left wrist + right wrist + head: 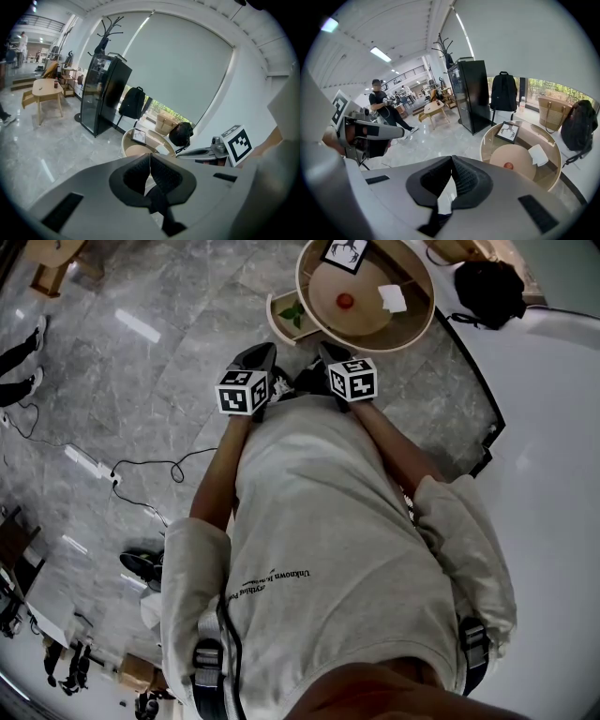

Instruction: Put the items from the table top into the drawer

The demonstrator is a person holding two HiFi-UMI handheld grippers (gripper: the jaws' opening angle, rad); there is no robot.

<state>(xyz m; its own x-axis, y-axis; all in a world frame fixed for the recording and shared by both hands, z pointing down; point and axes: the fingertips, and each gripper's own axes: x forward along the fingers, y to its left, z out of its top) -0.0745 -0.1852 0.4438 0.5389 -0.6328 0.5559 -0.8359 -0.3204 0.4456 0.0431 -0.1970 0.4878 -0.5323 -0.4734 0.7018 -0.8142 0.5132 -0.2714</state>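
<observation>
Meeting pad to pad, the jaws of the left gripper (150,155) are closed on nothing. The jaws of the right gripper (452,159) are likewise together and empty. In the head view both grippers sit at upper centre, just in front of the person's pale grey top. Their marker cubes (243,392) are side by side but apart, and the jaws aim up the frame at the round table (307,304). Neither gripper touches the table or anything on it.

On the table lie a small red item (345,300) near the middle, a white paper (392,298) just to its right, and a frame (344,250) with a deer picture at the top edge of the picture. The right gripper view shows the same three at right of centre: the red item lowest, the paper to its upper right, the frame above and to the left. The drawer (278,329) juts open from the table's lower-left side and holds something green (292,313).

Farther out, a black bag (487,292) rests at upper right, beside the table. In the right gripper view a black cabinet (474,93) stands at centre, with a backpack (503,96) just right of it and a tote (553,112) farther right by the window. A person (379,105) stands at left on the grey floor (141,334).
</observation>
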